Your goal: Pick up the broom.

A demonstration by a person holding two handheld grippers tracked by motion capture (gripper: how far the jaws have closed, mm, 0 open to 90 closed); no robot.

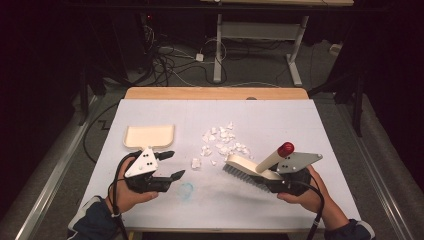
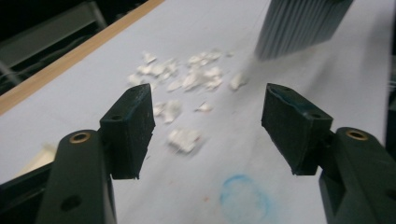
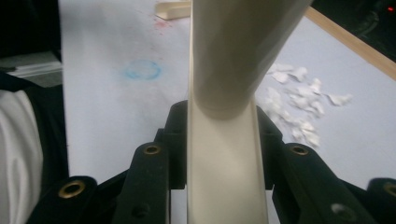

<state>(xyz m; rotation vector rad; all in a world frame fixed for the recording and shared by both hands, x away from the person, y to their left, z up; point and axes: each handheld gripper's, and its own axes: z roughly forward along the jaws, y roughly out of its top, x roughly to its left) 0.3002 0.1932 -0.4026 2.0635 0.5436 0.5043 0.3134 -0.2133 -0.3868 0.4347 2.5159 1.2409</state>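
Landmark: cream plastic hand brush (image 1: pixel 247 169) with grey bristles and red-tipped handle, clamped by its flat back in the right gripper (image 3: pixel 219 154), bristles just clear of the white table (image 1: pixel 280 120). Rigid, light, smooth: best held on the back, near the head. Left of the brush, left gripper (image 1: pixel 170 165) spread wide, empty. Just beyond the bristles, torn white paper scraps (image 1: pixel 222 141): featherweight, easily scattered. Farther left, cream plastic dustpan (image 1: pixel 149 136), flat, unheld.
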